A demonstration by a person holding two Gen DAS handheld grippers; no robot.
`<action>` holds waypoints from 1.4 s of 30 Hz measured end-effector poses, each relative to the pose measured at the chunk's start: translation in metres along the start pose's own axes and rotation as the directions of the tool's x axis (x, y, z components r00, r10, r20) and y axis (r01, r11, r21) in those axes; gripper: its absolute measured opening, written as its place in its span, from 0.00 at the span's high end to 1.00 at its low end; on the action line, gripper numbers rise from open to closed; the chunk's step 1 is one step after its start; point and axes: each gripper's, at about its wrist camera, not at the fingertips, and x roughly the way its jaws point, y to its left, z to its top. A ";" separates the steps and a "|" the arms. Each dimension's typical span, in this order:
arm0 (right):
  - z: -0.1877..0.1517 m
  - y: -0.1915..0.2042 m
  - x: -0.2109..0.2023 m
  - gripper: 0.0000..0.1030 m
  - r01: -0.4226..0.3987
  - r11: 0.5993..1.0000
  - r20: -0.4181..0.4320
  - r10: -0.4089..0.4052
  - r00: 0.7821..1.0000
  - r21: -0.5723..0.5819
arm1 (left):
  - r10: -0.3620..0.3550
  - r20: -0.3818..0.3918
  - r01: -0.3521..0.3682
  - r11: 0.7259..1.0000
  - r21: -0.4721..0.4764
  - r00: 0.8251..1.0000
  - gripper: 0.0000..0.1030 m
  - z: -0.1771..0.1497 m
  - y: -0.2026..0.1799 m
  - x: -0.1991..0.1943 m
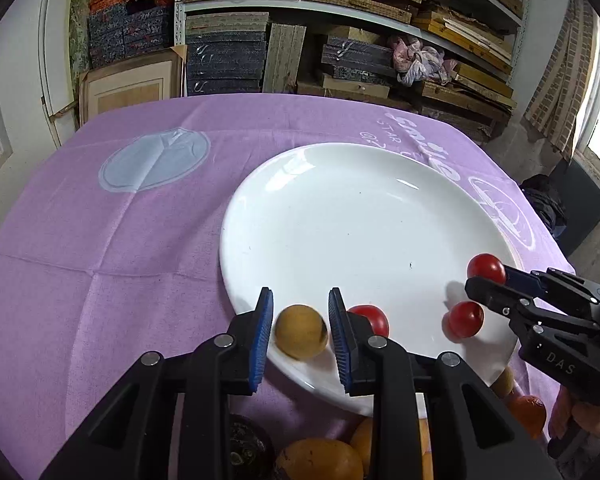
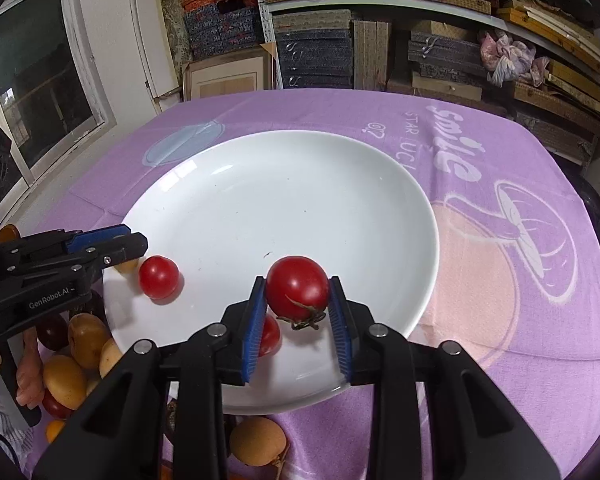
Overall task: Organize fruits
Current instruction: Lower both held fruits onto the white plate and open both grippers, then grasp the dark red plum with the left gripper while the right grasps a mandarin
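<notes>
white plate [image 2: 228,184], right hand-held gripper [image 2: 298,300] angled down clasping red tomato [image 2: 298,286], left hand-held gripper [image 1: 300,330] clasping yellow fruit [image 1: 300,332]

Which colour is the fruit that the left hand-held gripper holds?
Yellow-orange; the round fruit shows best in the left wrist view, between the left hand-held gripper pads.

The bench [image 1: 100,264] is draped in a purple cloth [image 2: 520,320] printed with white lettering and pale shapes. A white plate [image 2: 260,184] sits directly on the cloth. Just beside the plate's near rim lies a loose pile of fruit [image 2: 74,356] — yellow-brown, dark red, orange.
</notes>
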 end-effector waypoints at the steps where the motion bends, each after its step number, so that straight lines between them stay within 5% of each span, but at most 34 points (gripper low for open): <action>1: -0.001 0.000 0.001 0.70 -0.003 1.000 0.002 0.003 1.000 0.003 | -0.007 0.001 0.007 1.000 -0.004 1.000 0.69 0.000 0.001 -0.001; 5: -0.001 0.000 -0.011 0.69 -0.005 1.000 0.032 0.004 0.999 0.008 | 0.005 0.025 -0.005 1.000 -0.011 1.000 0.59 0.000 0.004 -0.013; 8: 0.003 0.007 -0.059 0.68 -0.014 1.000 0.129 0.016 0.991 -0.017 | -0.002 0.072 0.004 1.000 -0.023 0.997 0.53 0.000 0.008 -0.044; 12: -0.010 0.021 -0.122 0.44 -0.043 0.998 0.233 0.054 0.971 -0.051 | 0.043 0.128 -0.045 0.999 0.017 0.991 0.43 -0.013 0.011 -0.091; 16: -0.052 0.035 -0.144 0.36 -0.037 0.994 0.225 0.060 0.973 -0.106 | 0.107 0.156 -0.117 0.992 0.053 0.982 0.32 -0.048 0.017 -0.125; 25: -0.119 0.034 -0.121 0.27 -0.033 0.996 0.131 0.043 0.990 -0.080 | 0.162 0.109 -0.162 0.987 -0.010 0.981 0.27 -0.122 0.040 -0.118; 30: -0.120 0.030 -0.120 0.18 -0.019 0.998 0.144 0.028 0.989 -0.064 | 0.187 0.093 -0.187 0.982 -0.007 0.978 0.27 -0.122 0.044 -0.106; 42: -0.116 0.036 -0.100 0.25 0.029 0.994 0.086 -0.020 0.996 -0.103 | 0.132 0.022 -0.132 0.991 -0.005 0.991 0.28 -0.113 0.045 -0.082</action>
